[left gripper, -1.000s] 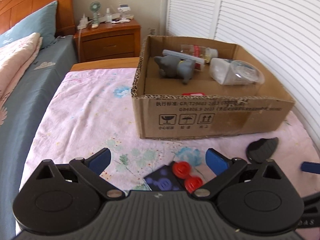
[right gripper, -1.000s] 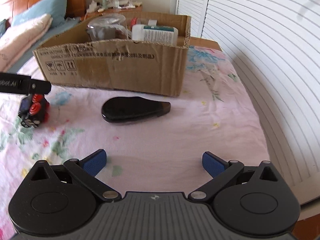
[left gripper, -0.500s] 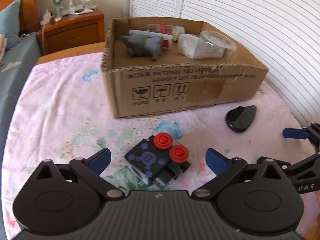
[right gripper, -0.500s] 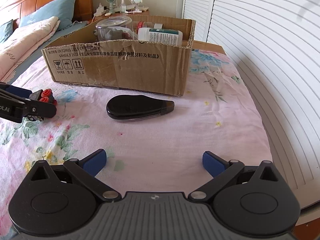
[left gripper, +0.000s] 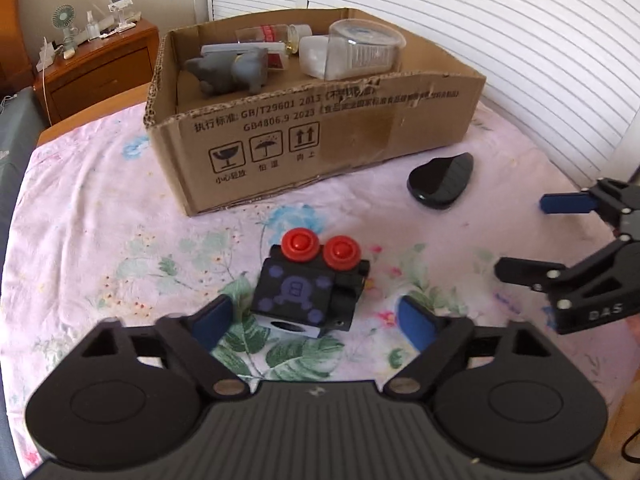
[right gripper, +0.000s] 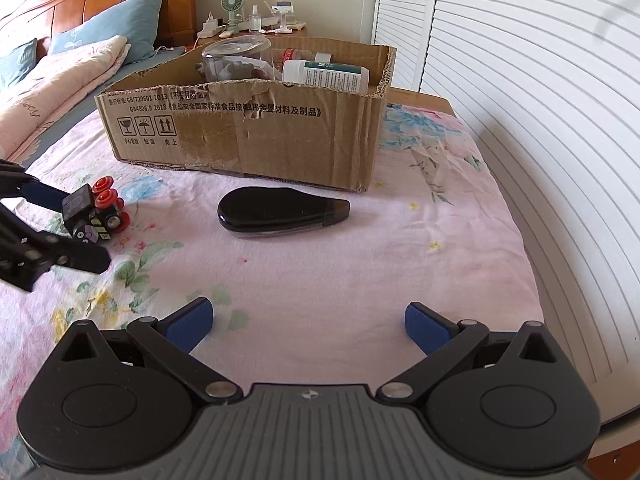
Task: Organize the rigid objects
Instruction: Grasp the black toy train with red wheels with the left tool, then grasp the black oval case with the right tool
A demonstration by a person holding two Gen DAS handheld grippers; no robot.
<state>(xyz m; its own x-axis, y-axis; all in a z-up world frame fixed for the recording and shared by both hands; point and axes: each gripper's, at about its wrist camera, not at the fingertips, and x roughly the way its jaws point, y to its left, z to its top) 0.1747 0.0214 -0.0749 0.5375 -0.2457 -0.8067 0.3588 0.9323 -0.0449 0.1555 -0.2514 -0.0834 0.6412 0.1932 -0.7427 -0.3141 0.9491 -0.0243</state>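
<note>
Left claw point(left gripper: 314, 318): spread wide, holding nothing, low over the bedspread point(left gripper: 100, 216), its blue pads either side of the near end of the toy point(left gripper: 310, 284) but apart from it. Right claw point(right gripper: 310, 322): likewise spread and bare, hovering over the pink cloth with the case point(right gripper: 280, 214) ahead of it and well apart

Item one, toy: a small black block with purple printed marks, two red knobs on top, a darker block joined at its right. It lies on the bedspread in front of the box point(left gripper: 320, 136), near but not touching. We judge it hard plastic, light, stiff, unlikely to deform or break under a pinch. The flat left and right flanks of the black body look the best hold; we would avoid the round red knobs, which may roll out of the pads. Whether the two blocks are fixed together we cannot tell, so we would grip across both

Item two, case: a glossy black teardrop shell, lying flat near the box's right corner. We judge it light, rigid and slippery; its curved sides could squirt from the pads. We would take it across the narrower middle, pads set low on its long sides

Box: open cardboard, already holding a grey figure point(left gripper: 232, 72), bottles and a clear tub point(left gripper: 360, 54), with free floor at the front
</note>
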